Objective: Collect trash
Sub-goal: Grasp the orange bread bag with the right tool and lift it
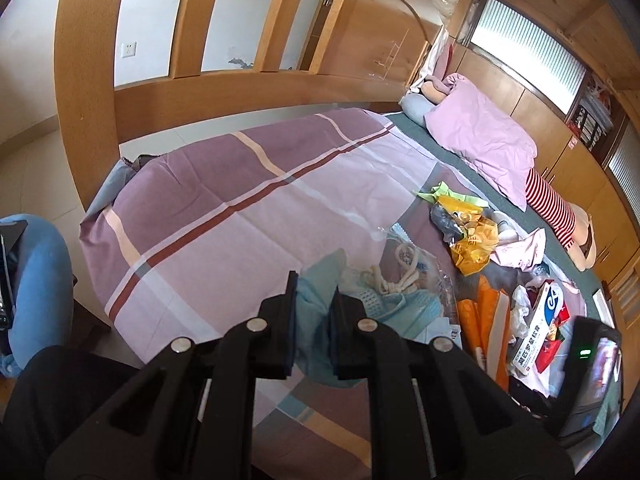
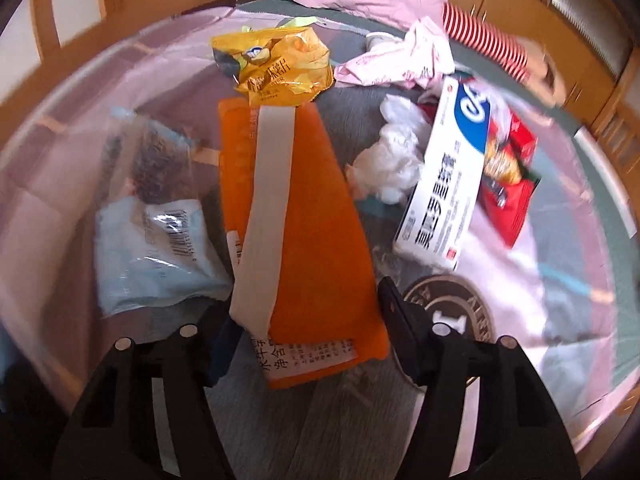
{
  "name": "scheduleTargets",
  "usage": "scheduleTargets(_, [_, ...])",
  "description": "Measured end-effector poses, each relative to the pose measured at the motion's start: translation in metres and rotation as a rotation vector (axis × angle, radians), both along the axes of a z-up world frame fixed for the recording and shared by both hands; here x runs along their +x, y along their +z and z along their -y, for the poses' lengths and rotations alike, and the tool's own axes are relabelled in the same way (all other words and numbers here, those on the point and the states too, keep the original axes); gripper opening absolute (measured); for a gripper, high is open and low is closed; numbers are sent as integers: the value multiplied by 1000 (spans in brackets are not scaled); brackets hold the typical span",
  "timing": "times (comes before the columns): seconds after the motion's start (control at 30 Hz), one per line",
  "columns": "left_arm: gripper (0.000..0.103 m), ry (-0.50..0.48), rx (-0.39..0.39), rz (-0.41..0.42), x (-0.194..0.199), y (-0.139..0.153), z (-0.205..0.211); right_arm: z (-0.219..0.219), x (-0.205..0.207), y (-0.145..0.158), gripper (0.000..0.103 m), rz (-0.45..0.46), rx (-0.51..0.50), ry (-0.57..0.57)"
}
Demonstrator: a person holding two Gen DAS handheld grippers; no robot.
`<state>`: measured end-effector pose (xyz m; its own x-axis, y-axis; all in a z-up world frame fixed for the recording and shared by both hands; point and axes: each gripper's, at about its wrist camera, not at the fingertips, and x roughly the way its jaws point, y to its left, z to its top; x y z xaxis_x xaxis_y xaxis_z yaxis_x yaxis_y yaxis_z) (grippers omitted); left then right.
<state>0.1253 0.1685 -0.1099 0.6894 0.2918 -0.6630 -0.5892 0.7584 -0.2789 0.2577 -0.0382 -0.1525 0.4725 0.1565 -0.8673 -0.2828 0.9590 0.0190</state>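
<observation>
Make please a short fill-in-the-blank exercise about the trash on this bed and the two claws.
1. The right claw stands open around the near end of the long ______ package.
2. The left claw is shut on a light ______ bag.
3. The white medicine box lies partly over a ______ snack wrapper.

Missing words: orange; blue; red

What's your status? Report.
Left hand-held gripper shut on blue bag. Right hand-held gripper open, straddling orange packet. White strip lies across the packet.
</observation>
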Motion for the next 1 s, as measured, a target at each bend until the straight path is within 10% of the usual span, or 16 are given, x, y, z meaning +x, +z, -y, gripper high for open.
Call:
scheduleTargets(0.27, [13, 4, -23, 4, 0, -1, -2, 60, -13, -14, 64, -356, 600, -157])
scheduleTargets(0.37, [13, 0, -24, 3, 0, -1, -2, 78, -15, -20, 65, -390, 684, -208])
scheduleTargets(1.0, [13, -21, 12, -10, 3, 0, 7, 107, -20, 14, 78, -67, 178, -370])
